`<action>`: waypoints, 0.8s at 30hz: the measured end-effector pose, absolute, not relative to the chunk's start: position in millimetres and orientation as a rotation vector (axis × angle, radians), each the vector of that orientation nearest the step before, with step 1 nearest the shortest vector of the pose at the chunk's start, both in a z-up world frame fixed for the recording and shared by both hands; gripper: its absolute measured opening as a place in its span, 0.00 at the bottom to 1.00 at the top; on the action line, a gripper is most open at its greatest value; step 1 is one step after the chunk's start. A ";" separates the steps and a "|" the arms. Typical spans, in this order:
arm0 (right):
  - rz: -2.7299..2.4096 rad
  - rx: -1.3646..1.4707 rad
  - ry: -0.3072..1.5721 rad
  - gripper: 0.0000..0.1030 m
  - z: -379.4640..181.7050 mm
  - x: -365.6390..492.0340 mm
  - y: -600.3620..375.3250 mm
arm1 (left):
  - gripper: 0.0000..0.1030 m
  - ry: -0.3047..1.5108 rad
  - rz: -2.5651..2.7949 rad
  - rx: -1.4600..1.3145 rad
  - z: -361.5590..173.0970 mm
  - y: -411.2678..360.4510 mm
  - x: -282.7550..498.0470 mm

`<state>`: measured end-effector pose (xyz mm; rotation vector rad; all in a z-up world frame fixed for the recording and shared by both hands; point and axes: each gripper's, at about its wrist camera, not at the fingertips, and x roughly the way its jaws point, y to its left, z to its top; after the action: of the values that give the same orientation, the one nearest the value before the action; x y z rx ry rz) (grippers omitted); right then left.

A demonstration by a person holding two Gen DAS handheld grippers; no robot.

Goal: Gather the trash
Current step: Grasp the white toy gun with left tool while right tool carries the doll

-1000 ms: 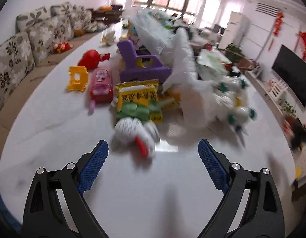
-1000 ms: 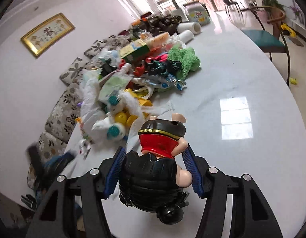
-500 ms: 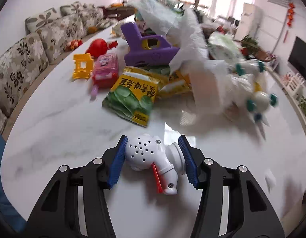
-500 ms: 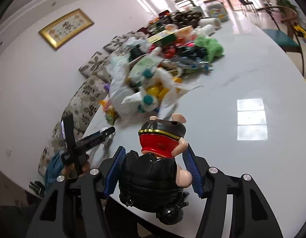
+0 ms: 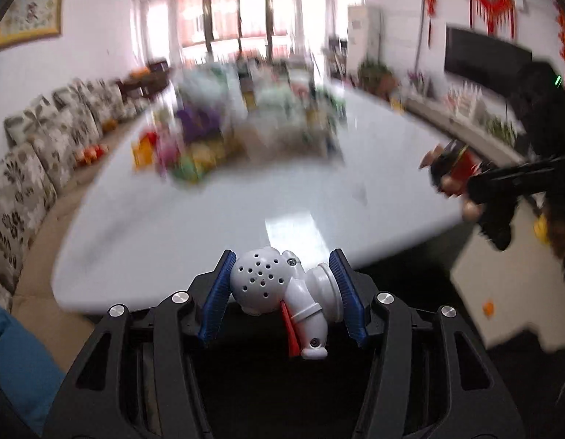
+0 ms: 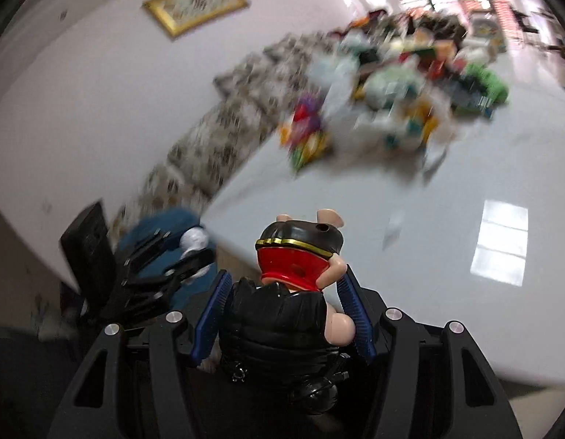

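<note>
Left tool (image 5: 282, 292) is clamped on a white perforated toy (image 5: 279, 285) — blue pads (image 5: 218, 298) press both its sides, and a red piece projects from its underside. Toy and tool sit off the near edge of the counter (image 5: 209, 216), over a dark area that cannot be made out.

Right tool (image 6: 282, 314) is closed on a pig figure (image 6: 293, 292) in a black vest and red collar; its lower body is cut off behind the tool frame. This figure also sits at the counter's near edge, partly off it. From the left wrist view the right tool (image 5: 461, 179) appears at the counter's right edge, the figure's face blurred.

Clutter pile (image 5: 246, 131) lies on the counter's far half, well apart from both tools. Motion blur prevents identification of single items — only purple, yellow, green and white patches register. From the right wrist view the same pile (image 6: 385, 102) is equally smeared.

Left of the counter runs a floral sofa (image 5: 37, 153); a framed picture (image 6: 194, 3) hangs on the wall above it. A dark screen (image 5: 480, 55) is on the wall right of the counter, partly hidden by the right tool's body. Left tool (image 6: 187, 256) shows in the right wrist view off the counter's near left corner, its load only a white blur.
</note>
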<state>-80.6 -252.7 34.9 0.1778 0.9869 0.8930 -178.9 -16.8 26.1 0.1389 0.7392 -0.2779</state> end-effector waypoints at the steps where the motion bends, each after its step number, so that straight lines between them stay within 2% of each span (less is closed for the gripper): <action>1: 0.897 0.154 1.016 0.57 26.4 -87.7 -248.5 | 0.51 0.800 -0.285 0.143 4.8 -16.4 -182.2; 6: 0.902 0.139 1.231 0.57 -49.2 -102.1 -228.5 | 0.51 1.042 -0.319 0.163 -81.3 -19.2 -175.1; 7: 0.893 0.141 1.258 0.57 -62.9 -99.8 -226.1 | 0.54 1.097 -0.318 0.170 -102.3 -20.8 -169.6; 8: 0.885 0.146 1.310 0.57 -85.2 -94.6 -222.0 | 0.67 1.137 -0.313 0.174 -116.2 -21.4 -165.0; 10: 0.881 0.164 1.401 0.60 -120.6 -85.1 -216.1 | 0.82 1.203 -0.307 0.173 -147.3 -21.5 -154.1; 11: 0.876 0.180 1.455 0.67 -139.8 -80.4 -213.7 | 0.82 1.225 -0.288 0.178 -158.6 -21.0 -149.4; 13: 0.811 0.187 1.552 0.67 -178.8 -70.0 -210.6 | 0.82 1.294 -0.287 0.174 -182.2 -19.5 -141.2; 15: 0.784 0.172 1.571 0.63 -188.1 -66.5 -212.0 | 0.82 1.315 -0.252 0.179 -190.3 -15.0 -138.9; 18: 0.808 0.154 1.488 0.63 -154.3 -70.4 -224.0 | 0.82 1.276 -0.263 0.149 -173.3 -3.7 -149.3; 21: 0.887 0.136 1.337 0.63 -79.4 -81.7 -242.2 | 0.82 1.177 -0.276 0.127 -132.4 7.0 -166.9; 24: 0.910 0.075 1.108 0.74 6.2 -74.8 -256.9 | 0.82 1.025 -0.264 0.129 -74.8 16.6 -178.6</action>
<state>-74.8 -256.9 6.2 0.0755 1.1076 0.9101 -178.6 16.6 -74.8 0.1286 1.0254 -0.2640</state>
